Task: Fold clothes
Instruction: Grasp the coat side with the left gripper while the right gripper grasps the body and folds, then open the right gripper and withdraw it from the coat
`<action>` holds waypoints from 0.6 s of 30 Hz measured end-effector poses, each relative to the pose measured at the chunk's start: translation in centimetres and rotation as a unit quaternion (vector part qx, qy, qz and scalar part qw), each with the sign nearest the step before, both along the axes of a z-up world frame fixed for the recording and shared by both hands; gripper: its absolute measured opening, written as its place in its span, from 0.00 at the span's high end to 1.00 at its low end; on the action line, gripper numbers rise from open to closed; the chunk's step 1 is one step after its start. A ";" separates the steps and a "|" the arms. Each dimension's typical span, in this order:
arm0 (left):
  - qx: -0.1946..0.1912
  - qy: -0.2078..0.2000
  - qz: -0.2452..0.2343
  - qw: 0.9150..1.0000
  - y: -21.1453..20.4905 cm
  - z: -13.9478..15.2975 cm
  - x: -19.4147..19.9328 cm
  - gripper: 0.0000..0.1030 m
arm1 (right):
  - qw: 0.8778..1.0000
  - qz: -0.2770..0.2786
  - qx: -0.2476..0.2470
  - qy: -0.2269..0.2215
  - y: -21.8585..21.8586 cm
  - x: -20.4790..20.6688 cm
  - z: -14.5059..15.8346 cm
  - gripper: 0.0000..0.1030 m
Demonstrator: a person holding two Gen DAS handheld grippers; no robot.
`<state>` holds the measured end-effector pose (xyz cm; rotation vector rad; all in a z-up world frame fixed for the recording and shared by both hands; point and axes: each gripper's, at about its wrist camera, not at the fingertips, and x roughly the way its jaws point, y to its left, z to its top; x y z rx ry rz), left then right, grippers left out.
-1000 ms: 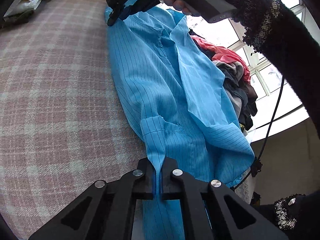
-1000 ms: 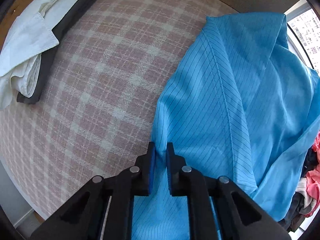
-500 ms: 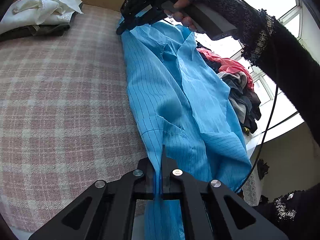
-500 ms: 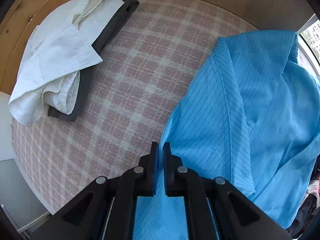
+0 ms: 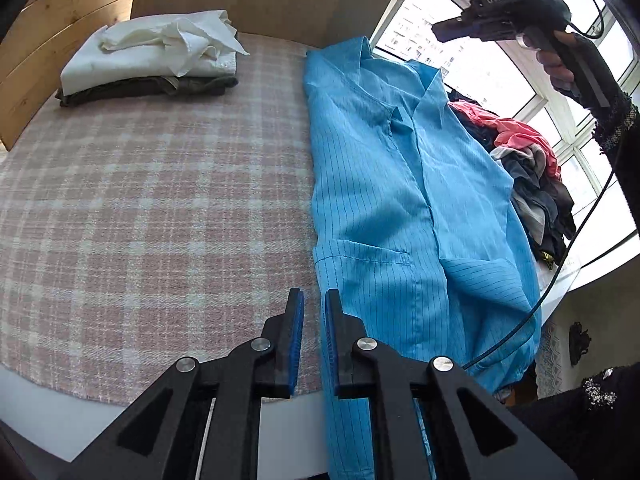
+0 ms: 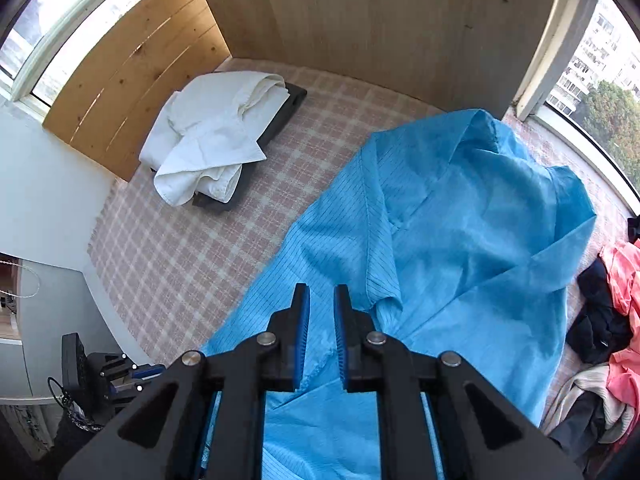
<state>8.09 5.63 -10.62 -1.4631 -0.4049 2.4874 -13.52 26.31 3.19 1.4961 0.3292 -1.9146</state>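
Note:
A blue pinstriped shirt [image 5: 384,200] lies lengthwise on the pink plaid surface [image 5: 160,200], collar at the far end, hem hanging over the near edge. My left gripper [image 5: 314,300] is open and empty, raised over the shirt's left edge near the hem. The right gripper [image 5: 440,30] is lifted high at the top right in the left wrist view. In the right wrist view the right gripper [image 6: 321,296] is open and empty above the shirt [image 6: 460,240].
A folded white shirt on a dark garment [image 5: 152,64] sits at the far left corner, also in the right wrist view [image 6: 216,148]. A heap of red and dark clothes [image 5: 528,176] lies at the right by the windows. A wooden wall stands behind.
Both grippers let go of the blue shirt, opened and lifted away. The shirt now rests flat on the plaid surface.

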 end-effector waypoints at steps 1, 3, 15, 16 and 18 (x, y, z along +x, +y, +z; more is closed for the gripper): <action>-0.010 0.006 0.015 1.000 -0.3 1.0 0.7 0.91 | 1.000 -0.012 -0.004 0.015 3.2 0.1 0.8 0.88; -0.025 0.021 0.034 0.999 -0.3 3.2 2.2 0.91 | 0.998 -0.034 0.016 0.042 9.4 -0.4 0.9 0.88; 0.026 0.015 -0.131 0.991 27.6 4.4 2.1 0.91 | 0.991 -0.079 0.110 -0.009 31.1 -1.9 -17.3 0.88; 0.029 0.004 -0.145 0.989 30.0 3.4 1.6 0.91 | 0.992 -0.064 0.111 0.002 30.7 -2.1 -17.5 0.88; 0.030 -0.028 -0.153 0.987 33.1 1.0 0.5 0.91 | 0.993 -0.035 0.111 0.023 29.8 -2.3 -17.9 0.82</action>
